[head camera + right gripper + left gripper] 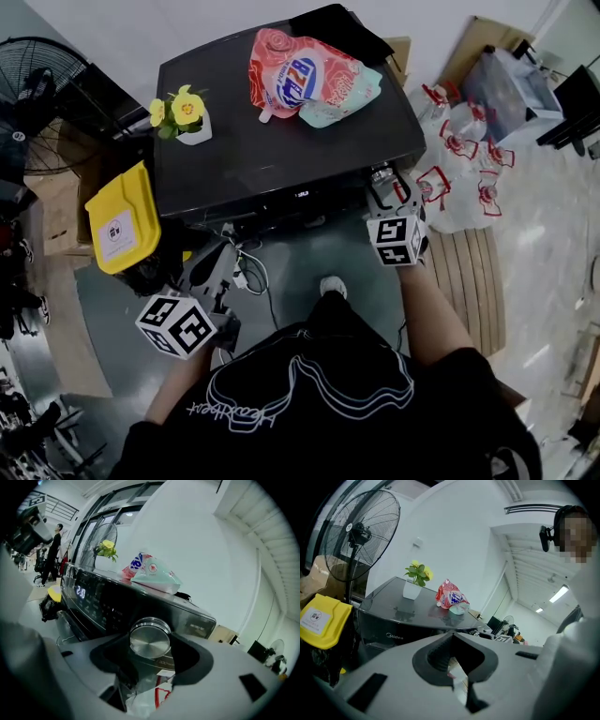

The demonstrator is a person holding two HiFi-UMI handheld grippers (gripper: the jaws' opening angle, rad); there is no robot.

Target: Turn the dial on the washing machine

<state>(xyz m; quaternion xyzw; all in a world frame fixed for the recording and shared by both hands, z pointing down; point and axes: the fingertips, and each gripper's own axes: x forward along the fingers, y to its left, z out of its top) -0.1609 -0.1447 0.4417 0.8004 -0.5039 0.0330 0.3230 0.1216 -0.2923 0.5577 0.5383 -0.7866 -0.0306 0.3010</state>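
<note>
Two grippers | right gripper (pixel 153 644) clamps dial (pixel 149 638) at front edge of washer (pixel 281 141) | left gripper (pixel 451 635) closed, empty | I may slip off smooth metal if grip's light

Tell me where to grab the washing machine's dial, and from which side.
Grip the round silver metal dial by its rim, a jaw on each side, coming straight at its flat face: it is a short disc standing out from the dark front panel.
</note>
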